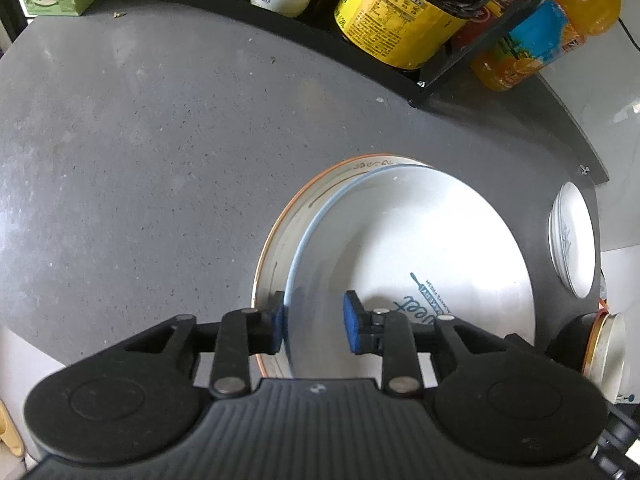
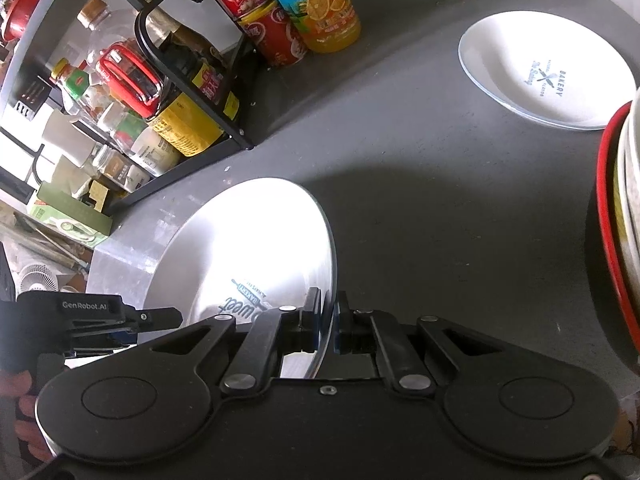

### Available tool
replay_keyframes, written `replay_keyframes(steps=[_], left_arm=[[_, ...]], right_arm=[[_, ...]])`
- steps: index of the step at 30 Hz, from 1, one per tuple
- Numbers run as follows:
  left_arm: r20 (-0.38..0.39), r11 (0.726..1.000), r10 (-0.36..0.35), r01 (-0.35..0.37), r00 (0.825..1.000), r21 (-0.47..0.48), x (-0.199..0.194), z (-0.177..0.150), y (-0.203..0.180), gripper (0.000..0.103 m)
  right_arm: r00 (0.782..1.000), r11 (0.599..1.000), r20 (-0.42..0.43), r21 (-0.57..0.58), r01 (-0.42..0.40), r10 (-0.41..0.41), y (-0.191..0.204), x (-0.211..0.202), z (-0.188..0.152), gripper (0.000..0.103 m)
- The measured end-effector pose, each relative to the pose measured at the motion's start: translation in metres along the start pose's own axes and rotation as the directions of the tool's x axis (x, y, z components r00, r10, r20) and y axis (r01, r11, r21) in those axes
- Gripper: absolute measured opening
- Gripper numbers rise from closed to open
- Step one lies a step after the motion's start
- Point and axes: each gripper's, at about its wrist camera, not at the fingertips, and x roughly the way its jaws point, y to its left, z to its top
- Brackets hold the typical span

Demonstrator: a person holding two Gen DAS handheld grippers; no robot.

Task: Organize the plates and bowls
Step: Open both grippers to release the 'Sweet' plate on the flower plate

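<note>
- a blue-rimmed plate [image 1: 420, 248] printed with blue lettering is held over an orange-rimmed plate [image 1: 276, 236], tilted in the right wrist view, so the stacking of this pair is judged to be under way and not finished.
- the right gripper [image 2: 329, 320] is clamped on the near rim of the blue-rimmed plate, with one pad on each face of it.
- the left gripper [image 1: 314, 322] is seen with its pads apart, straddling the plate's rim; the outer pad lies close against the rim, the inner one stands clear.
- the orange-rimmed plate rests on the grey surface [image 1: 140, 140], near its front edge.
- a second lettered plate [image 2: 548, 68] lies alone toward the far right corner of the surface, well apart from the pair; it is judged still to be gathered.
- a red-rimmed stack of dishes [image 2: 616, 216] is glimpsed at the right edge; whether bowls are in it cannot be told.
</note>
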Motion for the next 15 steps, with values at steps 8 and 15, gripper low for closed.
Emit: replay_keyframes(steps=[8,15], left_arm=[[-0.043,0.999,-0.009,0.007,0.999,-0.047,0.004,0.007,0.002,0.034],[-0.039,0.998,0.057,-0.055,0.998,0.042,-0.005,0.005,-0.018,0.045]], right_arm=[[1.000,0.998,-0.014,0.049,-0.026,0.027,-0.005,0.000,0.001,0.004],[0.999,0.998,-0.014,0.045,-0.037,0.037,-0.006,-0.001,0.003,0.004]])
